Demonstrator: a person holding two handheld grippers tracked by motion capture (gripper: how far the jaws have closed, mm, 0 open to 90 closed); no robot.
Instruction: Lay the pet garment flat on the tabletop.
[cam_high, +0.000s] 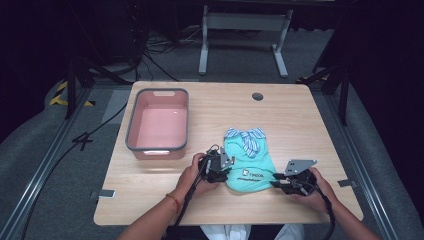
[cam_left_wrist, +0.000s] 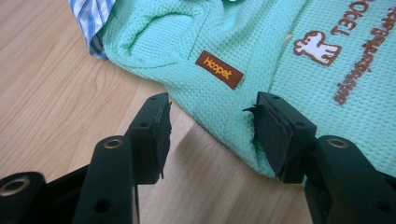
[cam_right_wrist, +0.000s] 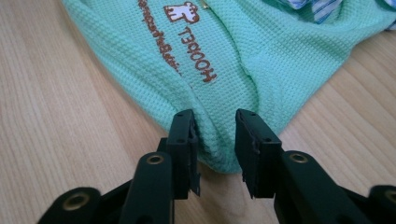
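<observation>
Cut-off cloth, unreadable print

In the left gripper view the green garment (cam_left_wrist: 261, 51) runs off the frame at 12 and 3 o'clock, its brown lettering clipped at 2 o'clock; the striped collar (cam_left_wrist: 91, 18) is cut at 11 o'clock. In the high view the garment's print (cam_high: 252, 175) is too small to read, and both forearms leave the frame at 6 o'clock

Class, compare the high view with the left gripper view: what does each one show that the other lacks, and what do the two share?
High view alone: the pink tub, the table's round hole, the right tongs at the garment's other side, and both hands. Left gripper view alone: the brown Hoopet label and the waffle knit. Shared: the green garment with its striped collar on the wooden table, and the left tongs, jaws apart astride the garment's edge.
</observation>
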